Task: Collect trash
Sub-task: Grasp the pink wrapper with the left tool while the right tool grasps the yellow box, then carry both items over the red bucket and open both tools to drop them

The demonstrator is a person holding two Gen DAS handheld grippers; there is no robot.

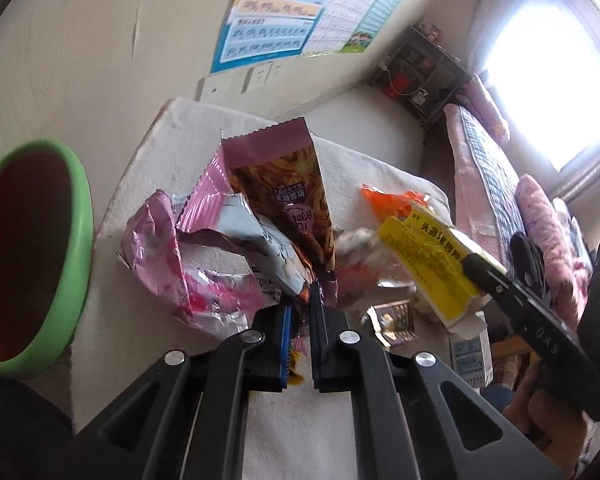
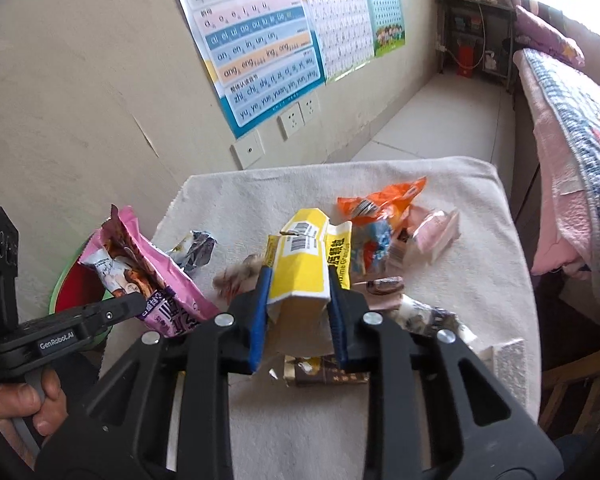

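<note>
My left gripper is shut on the lower corner of a pink and brown snack bag, which stands up off the table; the same bag shows at the left of the right wrist view. My right gripper is shut on a yellow and white carton, gripped by both sides and raised over the towel; in the left wrist view the carton hangs at the right. A green-rimmed red bin stands left of the table, its rim behind the left gripper.
A white towel covers the small table. On it lie an orange wrapper, a pale pink packet, a crumpled pink foil bag, a brown box and other wrappers. A wall with posters stands behind, a bed at the right.
</note>
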